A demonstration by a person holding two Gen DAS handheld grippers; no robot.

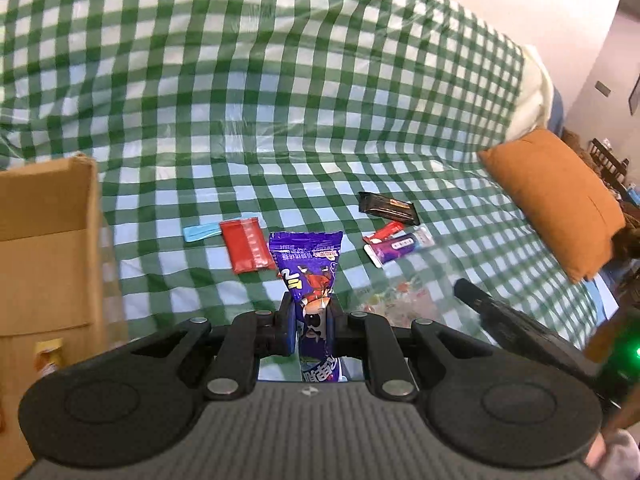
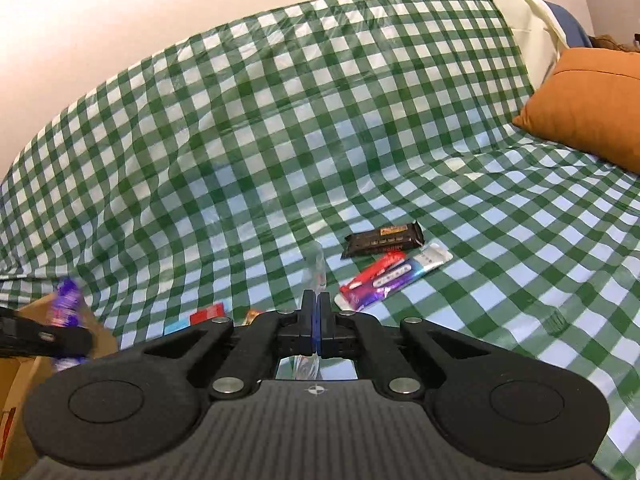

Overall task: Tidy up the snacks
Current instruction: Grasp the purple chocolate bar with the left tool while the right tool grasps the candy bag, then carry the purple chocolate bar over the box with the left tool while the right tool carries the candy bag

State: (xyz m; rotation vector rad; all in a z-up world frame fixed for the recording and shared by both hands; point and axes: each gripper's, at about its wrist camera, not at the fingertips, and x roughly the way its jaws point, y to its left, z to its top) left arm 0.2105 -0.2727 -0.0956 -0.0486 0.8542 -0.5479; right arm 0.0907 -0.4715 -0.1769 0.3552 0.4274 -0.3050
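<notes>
Green-and-white checked cloth [image 1: 280, 100] covers a sofa, its seat and back alike, with an orange cushion [image 1: 560, 200] lying at the right end and a pale wall behind. On the seat lie loose snacks: a red packet [image 1: 246, 246] with a light blue wrapper [image 1: 200, 233] just beside its left edge, and farther right a black bar [image 1: 386, 207], a red stick [image 1: 384, 233] and a purple-and-white bar [image 1: 400, 245] close together, the red stick touching the purple-and-white bar. At the left edge stands an open cardboard box [image 1: 48, 240], and a yellow packet [image 1: 48, 356] shows low down against its front. The left hand-held gripper [image 1: 312, 320] is clamped on a purple snack bag [image 1: 306, 264], which stands upright between the fingers above the seat, just in front of the red packet and to the right of the box. In the right wrist view the same purple bag appears blurred at the far left, near the box. The right hand-held gripper [image 2: 316, 320] has its fingers pressed nearly together on a clear wrapper [image 2: 316, 272], thin and see-through, rising above the fingertips; its contents cannot be made out. From the left wrist view, the right hand-held gripper shows as a dark blurred shape at lower right, with a clear packet of coloured pieces beside it on the cloth.
</notes>
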